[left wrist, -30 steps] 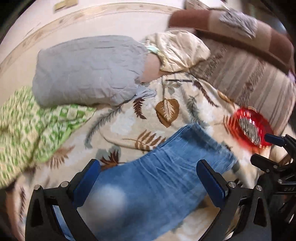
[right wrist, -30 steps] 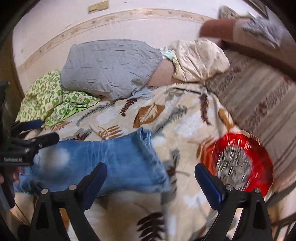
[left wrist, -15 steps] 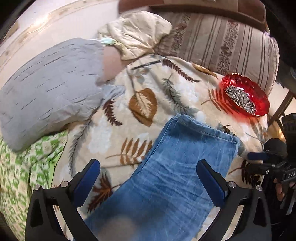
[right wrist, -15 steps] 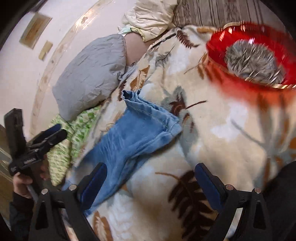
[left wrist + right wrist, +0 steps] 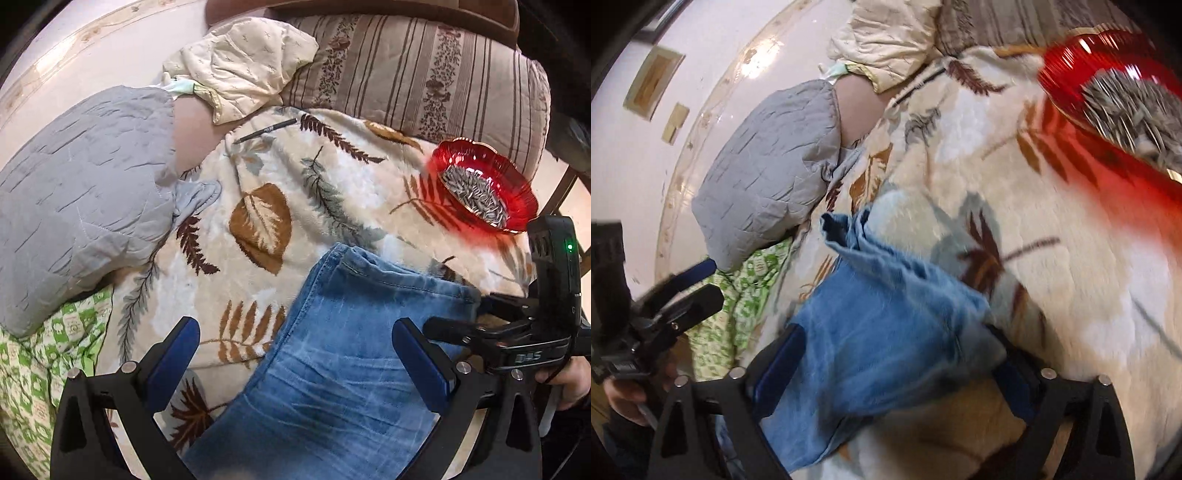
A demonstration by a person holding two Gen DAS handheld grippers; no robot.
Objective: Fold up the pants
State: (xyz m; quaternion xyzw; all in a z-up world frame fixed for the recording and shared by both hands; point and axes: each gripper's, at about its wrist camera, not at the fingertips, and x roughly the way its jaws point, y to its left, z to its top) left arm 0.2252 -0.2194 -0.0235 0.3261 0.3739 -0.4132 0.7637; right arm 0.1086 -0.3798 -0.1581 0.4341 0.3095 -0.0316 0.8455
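Blue denim pants (image 5: 332,354) lie on a leaf-patterned blanket (image 5: 295,192); the leg end points to the far right. My left gripper (image 5: 295,358) is open, its jaws wide apart just above the leg. My right gripper (image 5: 897,369) is open, with the hem end of the pants (image 5: 886,321) bunched between its jaws. In the left wrist view the right gripper (image 5: 480,325) sits at the hem's right corner. In the right wrist view the left gripper (image 5: 683,291) hovers at the far left.
A red glass bowl of sunflower seeds (image 5: 484,184) stands on the blanket at the right. A grey quilted pillow (image 5: 81,195), a green patterned cloth (image 5: 40,369), a cream cushion (image 5: 240,62), a striped cushion (image 5: 424,70) and a pen (image 5: 266,130) lie around.
The right gripper has dropped down onto the hem end of the pants, and the cloth is now bunched between its jaws. The left gripper has drawn slightly closer to the leg.
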